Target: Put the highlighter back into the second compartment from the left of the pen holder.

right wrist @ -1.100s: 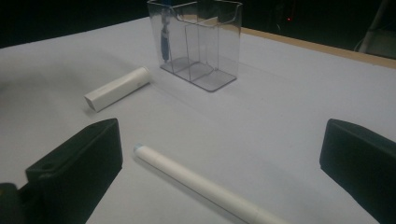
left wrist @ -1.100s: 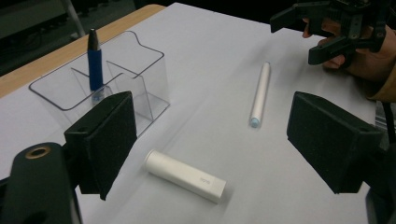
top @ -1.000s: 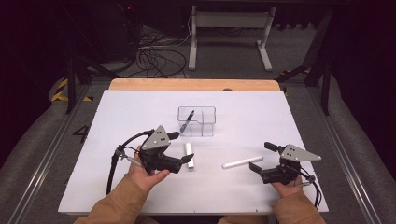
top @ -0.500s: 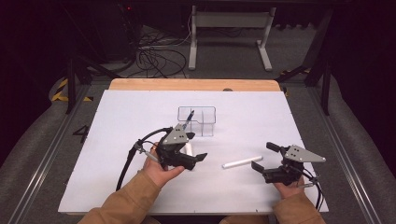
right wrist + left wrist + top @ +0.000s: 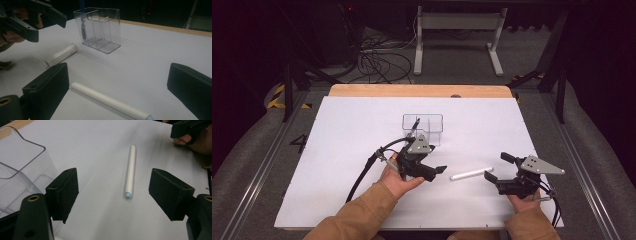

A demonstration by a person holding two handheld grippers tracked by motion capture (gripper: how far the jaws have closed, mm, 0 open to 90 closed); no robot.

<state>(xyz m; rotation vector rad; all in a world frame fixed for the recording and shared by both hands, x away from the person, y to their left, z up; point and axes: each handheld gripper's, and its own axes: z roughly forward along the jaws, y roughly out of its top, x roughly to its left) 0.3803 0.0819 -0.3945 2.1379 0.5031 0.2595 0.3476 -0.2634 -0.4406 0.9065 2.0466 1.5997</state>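
Two grippers here. Left gripper (image 5: pixel 438 170) has been closing a bit but its jaws stand wide with nothing pinched; a white pen (image 5: pixel 130 171) lies flat on the table (image 5: pixel 342 130) just ahead of them. Right gripper (image 5: pixel 496 167) (also gaping, empty) sits at the pen's far end. Behind the pen: a clear box (image 5: pixel 432 122).

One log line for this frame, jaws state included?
left gripper: jaws open, just been closing, empty, aimed at white pen | right gripper: jaws open, empty | clear organizer: one dark pen inside
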